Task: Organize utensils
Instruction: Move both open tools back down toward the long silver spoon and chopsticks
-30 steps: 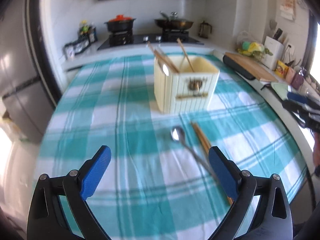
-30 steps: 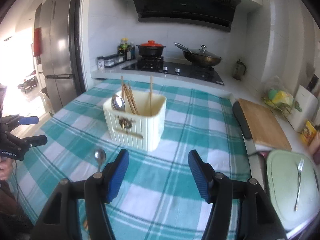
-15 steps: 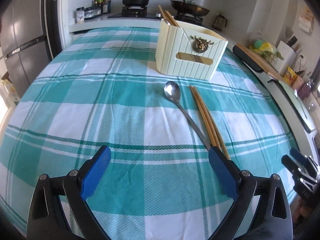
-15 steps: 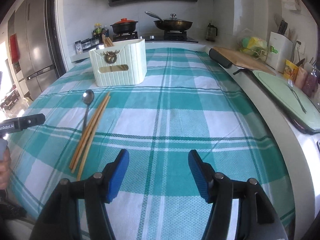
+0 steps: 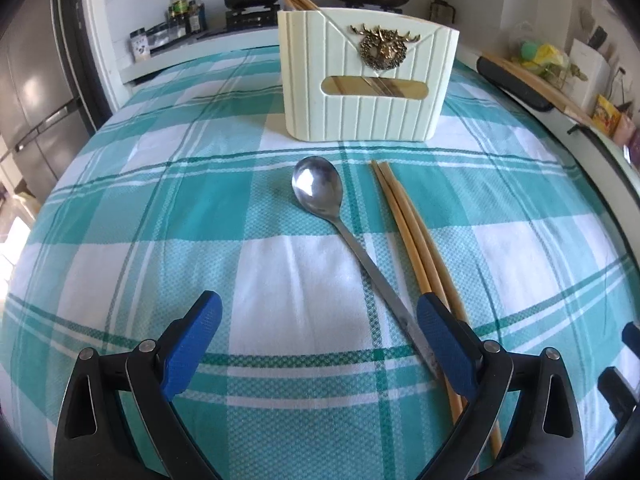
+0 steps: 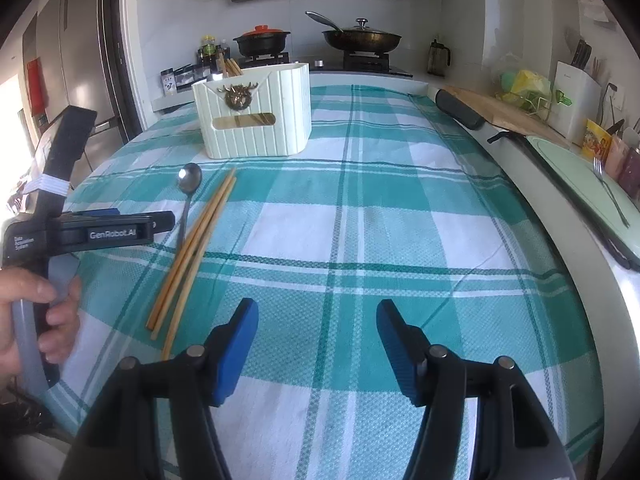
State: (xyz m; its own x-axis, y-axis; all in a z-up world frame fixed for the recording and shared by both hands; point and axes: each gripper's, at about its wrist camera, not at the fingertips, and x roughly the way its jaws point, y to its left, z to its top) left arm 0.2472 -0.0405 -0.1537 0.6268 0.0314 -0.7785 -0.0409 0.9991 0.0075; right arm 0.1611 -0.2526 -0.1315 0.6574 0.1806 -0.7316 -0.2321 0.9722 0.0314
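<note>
A metal spoon (image 5: 320, 194) (image 6: 189, 178) lies on the teal checked cloth, bowl toward a cream utensil holder (image 5: 368, 80) (image 6: 256, 112) that has chopsticks standing in it. Beside the spoon lie wooden chopsticks (image 5: 412, 236) (image 6: 196, 248). My left gripper (image 5: 318, 314) hangs open low over the cloth; the spoon's handle end runs under its right finger (image 5: 444, 344). In the right wrist view a hand holds that left gripper (image 6: 132, 226) by the spoon's handle. My right gripper (image 6: 316, 320) is open over bare cloth, right of the chopsticks.
A stove with a black pot (image 6: 262, 40) and a wok (image 6: 360, 38) stands behind the table (image 6: 400, 240). To the right are a cutting board (image 6: 504, 114), a knife block (image 6: 574, 98) and a pale green tray (image 6: 572, 168) with a fork (image 6: 610, 190).
Both grippers have come down toward the table. The left one has closed in on the spoon and chopsticks, which now look larger. The right one has barely moved in the last half second.
</note>
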